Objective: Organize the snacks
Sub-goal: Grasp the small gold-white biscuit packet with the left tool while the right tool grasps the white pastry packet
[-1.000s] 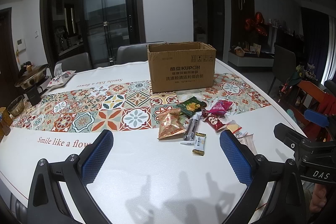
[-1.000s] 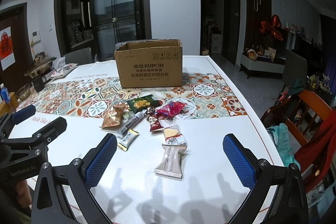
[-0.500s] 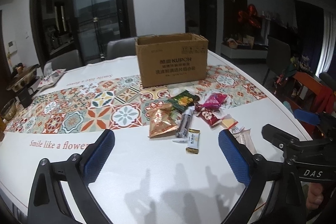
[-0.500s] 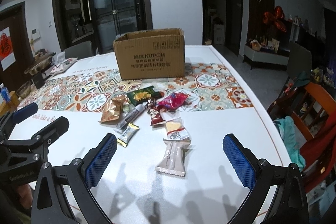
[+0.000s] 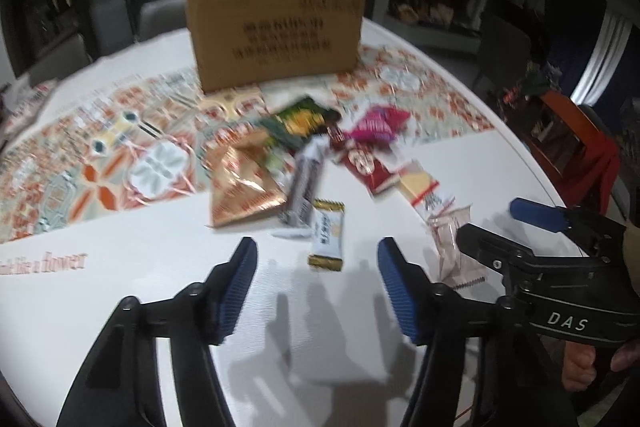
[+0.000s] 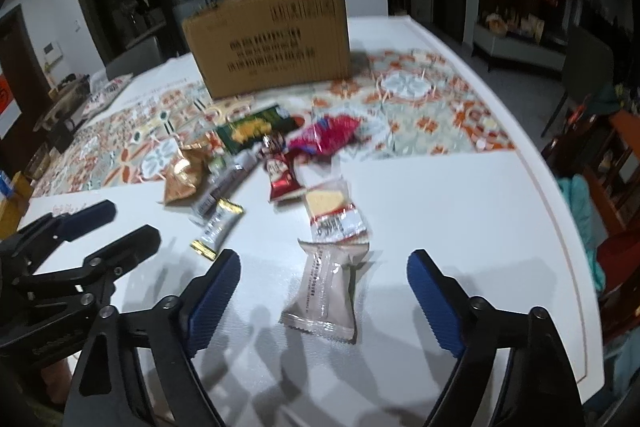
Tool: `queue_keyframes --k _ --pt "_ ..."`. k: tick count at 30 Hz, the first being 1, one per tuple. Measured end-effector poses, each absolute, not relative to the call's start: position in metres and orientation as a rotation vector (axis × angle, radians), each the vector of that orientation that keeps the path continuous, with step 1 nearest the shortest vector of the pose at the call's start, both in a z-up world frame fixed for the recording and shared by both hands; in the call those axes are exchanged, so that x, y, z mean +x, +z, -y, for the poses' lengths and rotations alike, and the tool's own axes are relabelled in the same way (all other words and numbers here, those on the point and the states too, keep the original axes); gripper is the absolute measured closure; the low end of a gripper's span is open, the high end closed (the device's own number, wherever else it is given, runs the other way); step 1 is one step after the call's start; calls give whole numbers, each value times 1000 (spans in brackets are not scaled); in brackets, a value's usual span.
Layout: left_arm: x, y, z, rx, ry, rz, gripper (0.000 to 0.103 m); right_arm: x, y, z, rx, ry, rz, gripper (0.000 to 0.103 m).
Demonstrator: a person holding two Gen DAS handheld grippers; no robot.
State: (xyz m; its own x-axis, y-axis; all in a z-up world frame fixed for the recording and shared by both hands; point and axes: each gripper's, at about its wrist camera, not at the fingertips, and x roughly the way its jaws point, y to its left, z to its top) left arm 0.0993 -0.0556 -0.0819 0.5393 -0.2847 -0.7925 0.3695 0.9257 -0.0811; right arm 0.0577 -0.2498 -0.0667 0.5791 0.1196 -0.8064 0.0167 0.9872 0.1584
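Observation:
Several snack packets lie on a white table in front of a brown cardboard box (image 5: 276,27), which also shows in the right wrist view (image 6: 272,39). My left gripper (image 5: 316,287) is open and empty, just short of a small white and gold bar (image 5: 328,239). My right gripper (image 6: 320,303) is open and empty, its fingers either side of a pale clear packet (image 6: 324,291). A gold bag (image 5: 244,187), a green packet (image 5: 304,119), a pink packet (image 5: 376,127), a red packet (image 6: 280,175) and a yellow cake packet (image 6: 332,207) lie beyond.
A patterned tile runner (image 5: 120,155) crosses the table under the box. The table's right edge (image 6: 560,211) is close, with a wooden chair and clothes (image 6: 612,187) beside it. The other gripper shows at each view's side (image 5: 560,267).
Both grippers have moved forward and down toward the snacks, which now look larger and closer. The left gripper's fingers stand closer together than before. The views are motion-blurred.

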Motion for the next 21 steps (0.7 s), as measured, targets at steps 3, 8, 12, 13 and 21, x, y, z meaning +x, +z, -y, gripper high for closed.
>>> queue_keyframes --k 3,8,12,13,21 --pt "107 -93 60 92 -417 -983 51 66 -80 252 176 73 -1005 28" --pt "122 -109 65 73 -427 -1065 59 77 -94 249 186 105 -1072 39" --pt "131 -115 69 82 -415 -1086 64 81 -97 246 179 126 -1089 47" --pt "133 -115 71 86 -416 -1086 65 82 -97 245 178 132 -1092 49" --pt "144 -122 86 124 -420 -1095 66 89 -102 245 182 150 -1119 60"
